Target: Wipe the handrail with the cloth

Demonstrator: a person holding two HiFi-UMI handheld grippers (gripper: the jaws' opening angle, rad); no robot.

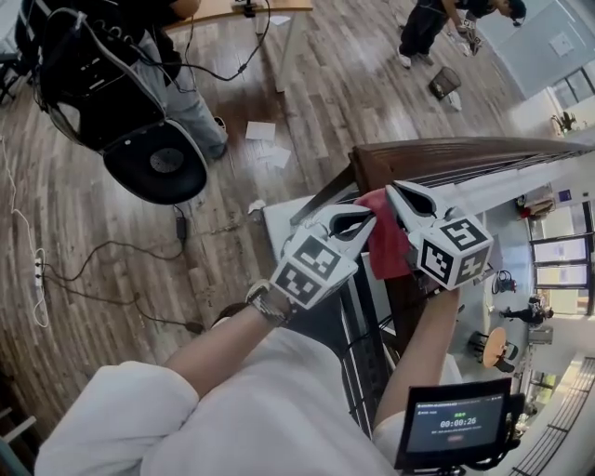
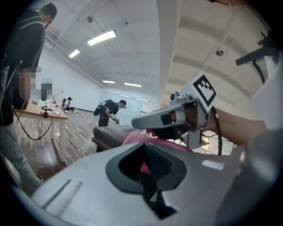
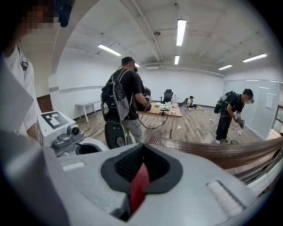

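**Cloth gripped at the rail's end, stroke about to start**

Head view: the red cloth (image 1: 386,244) drapes over the near left end of the dark wooden handrail (image 1: 465,158). The left gripper (image 1: 365,221) is at its left edge and the right gripper (image 1: 398,197) on top. Wiping looks barely begun; next, press down and slide rightward along the rail.

Left gripper view: jaws together, a sliver of red nipped between them.

Right gripper view: jaws clamped on a red fold. The rail ahead runs bare. A person (image 1: 186,107) and a table (image 1: 218,11) stand well apart, out of the way.
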